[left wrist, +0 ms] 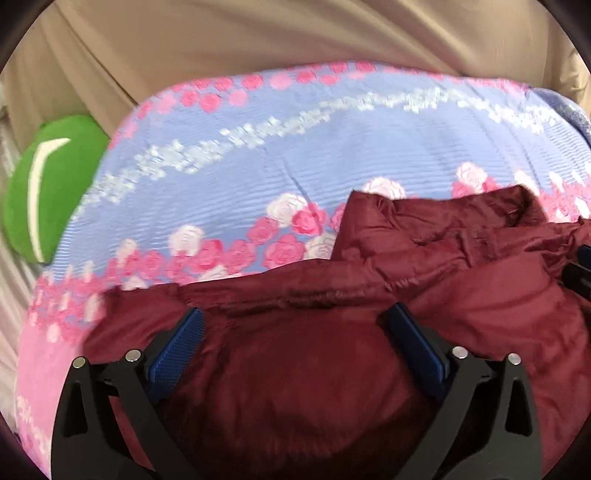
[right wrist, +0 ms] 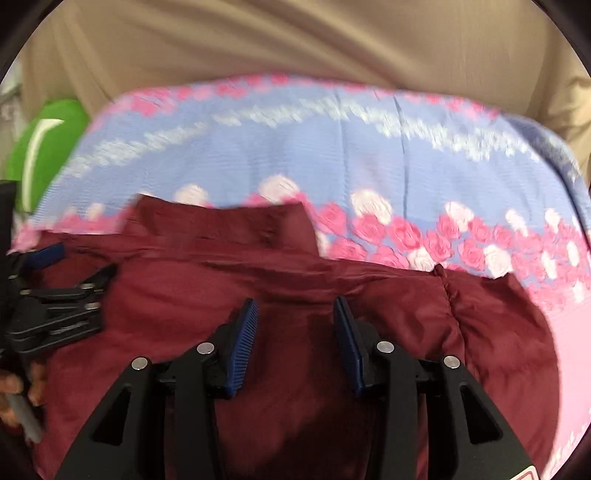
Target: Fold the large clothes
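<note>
Maroon padded jacket (left wrist: 332, 350) lies spread on a bed with a blue and pink floral bedspread (left wrist: 258, 147), directly under both pairs of fingers. The left gripper (left wrist: 295, 328) has its fingers wide apart over the fabric, clamped on nothing. The right gripper (right wrist: 295, 317) has its fingers partly apart, and no cloth seems pinched between them, though blur makes that uncertain.

The step looks like setting up for a fold: both tools hang low above the upper body of the garment, with its collar (right wrist: 221, 221) just ahead of the fingertips. Next, each pair would need to close on an edge or seam. Beyond the collar the bedspread offers open room; a green cushion (left wrist: 48, 192) sits well off to the left, and a tan curtain (left wrist: 295, 33) hangs behind.
</note>
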Demonstrator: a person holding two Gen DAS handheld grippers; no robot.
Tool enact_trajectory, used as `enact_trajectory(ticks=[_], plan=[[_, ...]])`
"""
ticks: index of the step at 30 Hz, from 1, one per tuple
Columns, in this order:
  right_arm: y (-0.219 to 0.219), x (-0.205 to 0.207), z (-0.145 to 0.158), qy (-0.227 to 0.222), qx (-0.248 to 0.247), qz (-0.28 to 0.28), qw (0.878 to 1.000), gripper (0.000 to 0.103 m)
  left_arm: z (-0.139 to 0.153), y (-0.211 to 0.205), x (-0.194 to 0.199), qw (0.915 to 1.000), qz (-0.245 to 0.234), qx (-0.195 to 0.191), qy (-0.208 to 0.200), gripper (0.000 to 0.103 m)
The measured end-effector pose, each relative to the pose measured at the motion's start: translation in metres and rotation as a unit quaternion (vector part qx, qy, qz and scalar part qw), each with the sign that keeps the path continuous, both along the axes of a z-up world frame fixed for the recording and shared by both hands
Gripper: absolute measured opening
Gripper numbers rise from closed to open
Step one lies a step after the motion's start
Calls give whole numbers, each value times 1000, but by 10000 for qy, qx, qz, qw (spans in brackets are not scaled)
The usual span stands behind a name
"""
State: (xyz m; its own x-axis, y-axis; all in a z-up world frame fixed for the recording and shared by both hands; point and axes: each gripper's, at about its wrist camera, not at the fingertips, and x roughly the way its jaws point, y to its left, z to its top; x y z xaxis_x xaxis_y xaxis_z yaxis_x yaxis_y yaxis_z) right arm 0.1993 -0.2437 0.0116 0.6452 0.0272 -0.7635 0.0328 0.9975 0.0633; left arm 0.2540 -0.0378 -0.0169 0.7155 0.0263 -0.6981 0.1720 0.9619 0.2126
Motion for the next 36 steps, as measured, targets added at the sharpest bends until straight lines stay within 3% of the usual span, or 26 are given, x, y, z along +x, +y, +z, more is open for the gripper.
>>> enact_trajectory(ticks=[5,9,11,14,18,25,36], plan=[[42,-48,28,-238,-41,511,9984,42,28,1,-50,9991,-285,-298,-135,97],[66,-73,17,-73,92,819,9966,42,21,-5,-88,9976,-666,-191,28,97],[72,-78,6,57,-10,813,9967,43,10,1,-98,9985,-519,-94,110,97],[72,-79,-8,189,-37,724,9972,43,-2,11,-100,9984,-394,-275,305,98],[77,-81,-7,191,-202,684,9973,43,-7,21,-100,9987,-224,-375,262,98],[61,-79,-12,180,-487,396,9979,43,-15,26,-97,9990,-155,-388,178,98],[-3,-88,-15,237,-586,-351,9974,44,-15,36,-94,9989,-183,-404,140,98]])
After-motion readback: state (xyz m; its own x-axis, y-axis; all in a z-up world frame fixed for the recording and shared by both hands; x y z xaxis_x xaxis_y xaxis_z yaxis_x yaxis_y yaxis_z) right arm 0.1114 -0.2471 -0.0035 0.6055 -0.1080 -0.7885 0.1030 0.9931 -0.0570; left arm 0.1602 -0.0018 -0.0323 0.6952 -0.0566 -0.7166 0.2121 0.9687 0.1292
